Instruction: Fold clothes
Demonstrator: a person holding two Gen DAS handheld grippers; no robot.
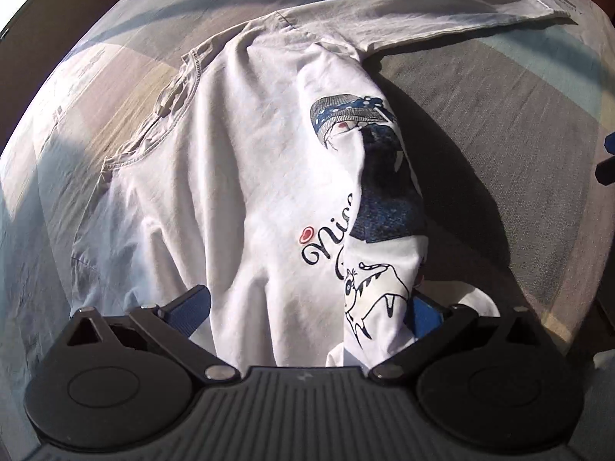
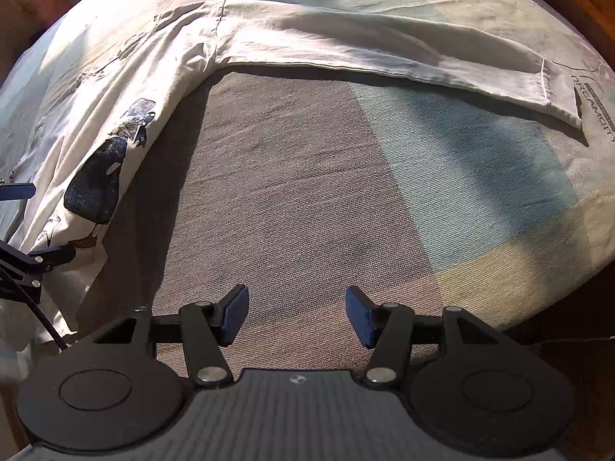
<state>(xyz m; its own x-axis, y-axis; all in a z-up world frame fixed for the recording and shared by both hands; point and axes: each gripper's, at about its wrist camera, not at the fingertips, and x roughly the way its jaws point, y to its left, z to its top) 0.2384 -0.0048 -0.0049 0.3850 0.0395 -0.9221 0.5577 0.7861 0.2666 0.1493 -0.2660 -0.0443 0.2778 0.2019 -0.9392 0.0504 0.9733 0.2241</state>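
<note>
The left gripper (image 1: 307,309) is spread around the white shirt (image 1: 238,176); the right gripper (image 2: 296,315) is held spread over the bedsheet (image 2: 307,199).

Hard sunlight, deep shadows (fisheye-warped)

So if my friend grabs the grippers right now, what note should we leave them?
Left gripper: jaws wide apart, with the shirt's bottom part bunched between them; a grip cannot be told.
Right gripper: open, nothing between its pads, over the bare bedcover.
White long-sleeve shirt: lies on the bedcover, one side already folded over the printed front.
Sleeve: stretched straight out flat, not folded.
Done: the first side fold.
Left: probably fold that sleeve in, then fold the other side and the bottom up.
</note>
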